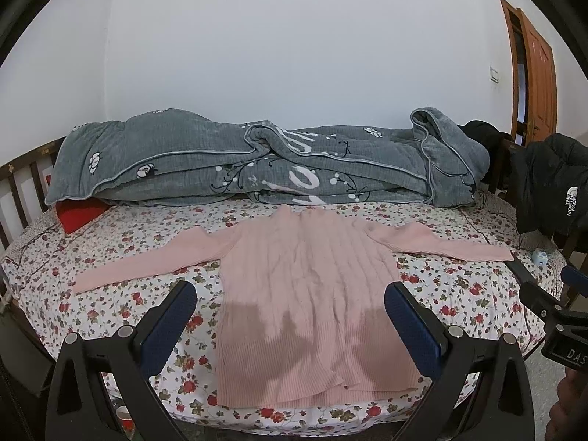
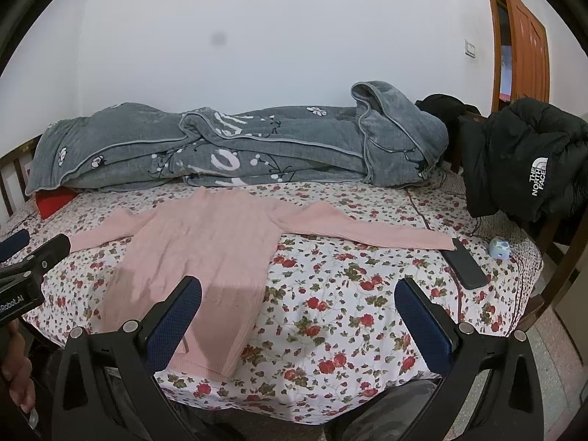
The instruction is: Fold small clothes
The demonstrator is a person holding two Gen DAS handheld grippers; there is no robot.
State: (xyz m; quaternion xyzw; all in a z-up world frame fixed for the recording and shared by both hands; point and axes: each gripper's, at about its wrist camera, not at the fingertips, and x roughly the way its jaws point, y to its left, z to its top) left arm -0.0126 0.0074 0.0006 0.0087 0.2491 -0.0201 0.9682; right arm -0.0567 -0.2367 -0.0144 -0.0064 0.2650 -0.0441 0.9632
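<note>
A pink ribbed sweater [image 1: 308, 286] lies flat on the floral bed sheet [image 1: 459, 294], sleeves spread to both sides, hem toward me. It also shows in the right wrist view [image 2: 205, 253]. My left gripper [image 1: 290, 301] is open and empty, held above the sweater's lower body. My right gripper [image 2: 299, 297] is open and empty, above the sheet [image 2: 330, 294] just right of the sweater's hem. The right gripper shows at the right edge of the left wrist view [image 1: 551, 301], and the left gripper shows at the left edge of the right wrist view [image 2: 29, 253].
A rolled grey quilt [image 1: 257, 161] lies along the back of the bed. A red cushion [image 1: 79, 215] sits at the back left. A black phone [image 2: 465, 262] and a small blue object [image 2: 499, 248] lie by the right sleeve end. A black jacket [image 2: 525, 161] hangs at the right.
</note>
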